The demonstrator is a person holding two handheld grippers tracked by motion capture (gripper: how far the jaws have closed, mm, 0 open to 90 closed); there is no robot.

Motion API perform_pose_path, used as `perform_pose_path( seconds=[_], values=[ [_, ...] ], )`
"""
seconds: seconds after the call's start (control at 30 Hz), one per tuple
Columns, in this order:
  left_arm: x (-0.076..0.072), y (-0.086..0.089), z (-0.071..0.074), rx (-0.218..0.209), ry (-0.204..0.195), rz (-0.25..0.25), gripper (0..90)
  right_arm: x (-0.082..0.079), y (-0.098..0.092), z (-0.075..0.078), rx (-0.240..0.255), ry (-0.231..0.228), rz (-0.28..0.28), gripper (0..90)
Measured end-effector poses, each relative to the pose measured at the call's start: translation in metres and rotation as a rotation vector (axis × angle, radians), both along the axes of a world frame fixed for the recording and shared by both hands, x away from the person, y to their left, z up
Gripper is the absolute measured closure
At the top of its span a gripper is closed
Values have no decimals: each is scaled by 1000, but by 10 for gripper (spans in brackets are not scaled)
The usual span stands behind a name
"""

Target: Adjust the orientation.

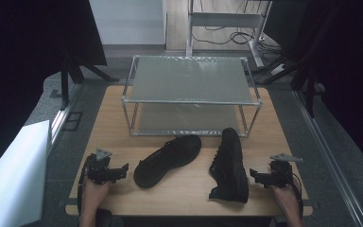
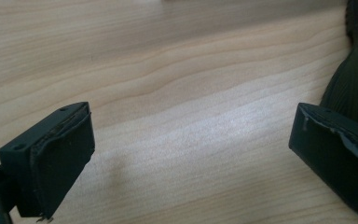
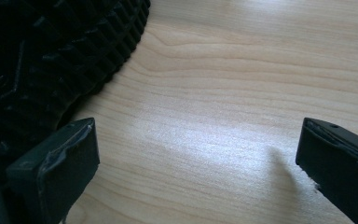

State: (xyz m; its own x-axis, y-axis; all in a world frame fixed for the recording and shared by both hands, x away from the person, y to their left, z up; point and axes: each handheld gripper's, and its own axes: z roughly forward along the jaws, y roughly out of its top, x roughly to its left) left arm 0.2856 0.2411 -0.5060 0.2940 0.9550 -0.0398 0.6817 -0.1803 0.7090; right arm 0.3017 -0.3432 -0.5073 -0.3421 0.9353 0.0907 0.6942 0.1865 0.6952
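Two black shoes lie on the wooden table (image 1: 189,189). The left shoe (image 1: 168,160) lies slanted with its toe toward the near left. The right shoe (image 1: 229,164) lies on its side, with its treaded sole (image 3: 37,60) facing right. My left gripper (image 1: 121,171) rests on the table just left of the left shoe, open and holding nothing; a dark edge of that shoe (image 2: 354,79) shows beside its far jaw. My right gripper (image 1: 256,176) sits just right of the right shoe, open, with bare wood between its jaws.
A two-tier metal rack (image 1: 191,94) with grey shelves stands at the back of the table, right behind the shoes. A white panel (image 1: 14,175) leans off the table's left side. Dark stands and cables lie on the floor beyond.
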Motion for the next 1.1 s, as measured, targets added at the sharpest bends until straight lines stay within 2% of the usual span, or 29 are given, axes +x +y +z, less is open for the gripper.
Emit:
perform_pose_path(
  seconds=[0.1,0.2,0.3,0.47,0.83,1.1],
  values=[
    [0,-2,1,-5,-19,-5,1,1,0,-1,11,2,6,0],
    [1,-4,0,-15,-30,-18,0,0,2,-1,2,3,16,0],
    [2,-5,0,-15,-28,-21,0,0,3,-1,0,-3,18,0],
    [3,-6,0,-21,-1,-15,0,0,3,-1,-2,-7,19,0],
    [5,-5,1,-16,-7,-6,0,0,3,0,5,-11,21,0],
    [13,-7,-1,-3,-8,-2,6,-1,3,1,7,-25,20,0]
  ],
)
